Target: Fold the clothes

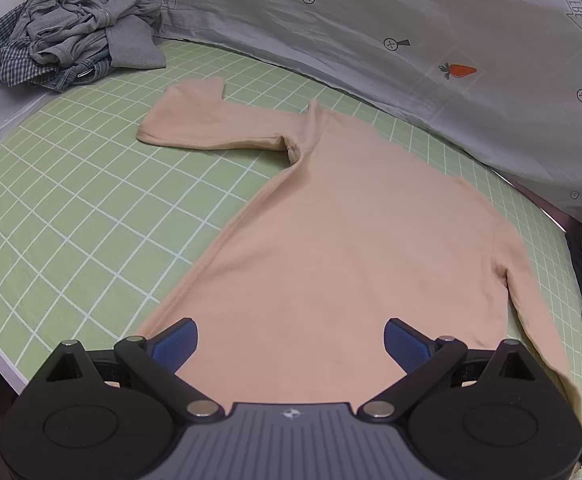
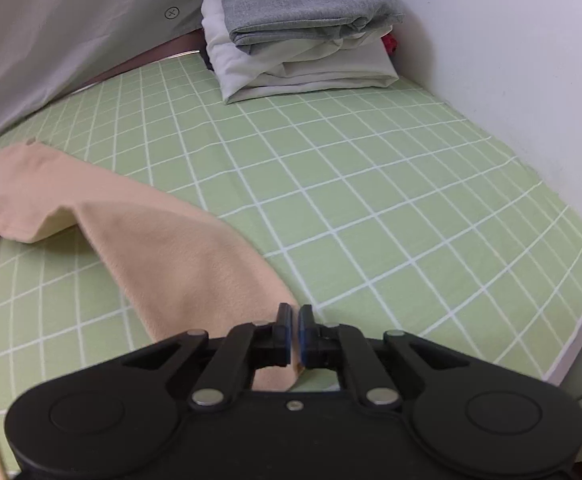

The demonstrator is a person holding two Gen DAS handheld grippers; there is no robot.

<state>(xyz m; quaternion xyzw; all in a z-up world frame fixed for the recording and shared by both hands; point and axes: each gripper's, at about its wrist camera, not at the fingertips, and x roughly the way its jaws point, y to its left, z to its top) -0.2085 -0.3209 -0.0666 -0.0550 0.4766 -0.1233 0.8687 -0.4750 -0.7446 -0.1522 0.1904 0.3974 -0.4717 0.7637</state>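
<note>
With a folded stack done and a crumpled heap waiting, the peach long-sleeved top lies flat, unfolded, on the green checked sheet; the left gripper gapes wide above its hem while the right gripper pinches its sleeve end.

A bed covered by a green sheet with a white grid carries a peach long-sleeved top spread flat. A rumpled heap of grey and checked clothes sits at one corner, a folded stack at another, beside what may be a grey patterned quilt.
</note>
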